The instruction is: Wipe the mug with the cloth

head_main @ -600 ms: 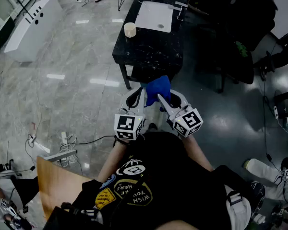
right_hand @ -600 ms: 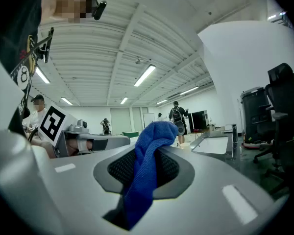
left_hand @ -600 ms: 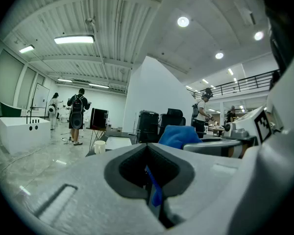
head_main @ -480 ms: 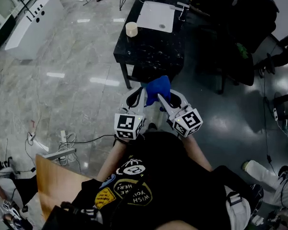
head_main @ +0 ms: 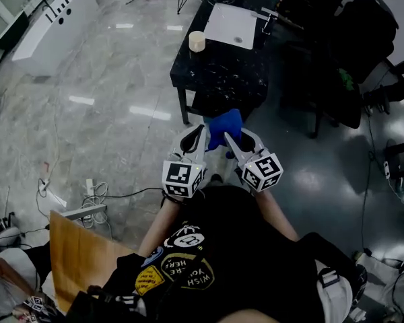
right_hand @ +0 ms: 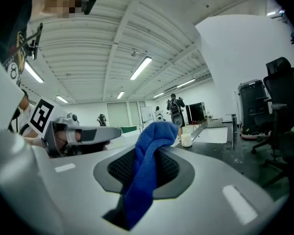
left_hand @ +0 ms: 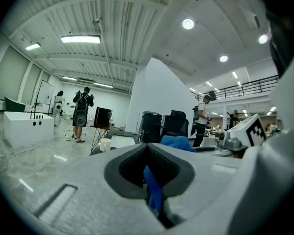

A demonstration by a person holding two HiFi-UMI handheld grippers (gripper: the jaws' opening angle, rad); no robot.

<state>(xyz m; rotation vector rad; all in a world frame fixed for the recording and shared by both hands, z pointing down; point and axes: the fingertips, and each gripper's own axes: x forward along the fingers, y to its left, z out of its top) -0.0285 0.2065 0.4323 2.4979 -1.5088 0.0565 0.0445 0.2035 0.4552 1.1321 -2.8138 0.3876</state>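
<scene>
Mug (head_main: 197, 41) sitting on table (head_main: 219, 79): looking rigid, light, probably slippery; bracing its wall seems wise. Cloth (head_main: 223, 128) soft, limp, hanging short of table; left gripper (head_main: 201, 133) and right gripper (head_main: 228, 139) both pinching it.

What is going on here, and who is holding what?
A person holds a gripper in each hand. The left gripper and the right gripper are both shut on one blue cloth. The cream mug stands on the black table ahead, apart from the cloth, so no wiping is under way.
</scene>
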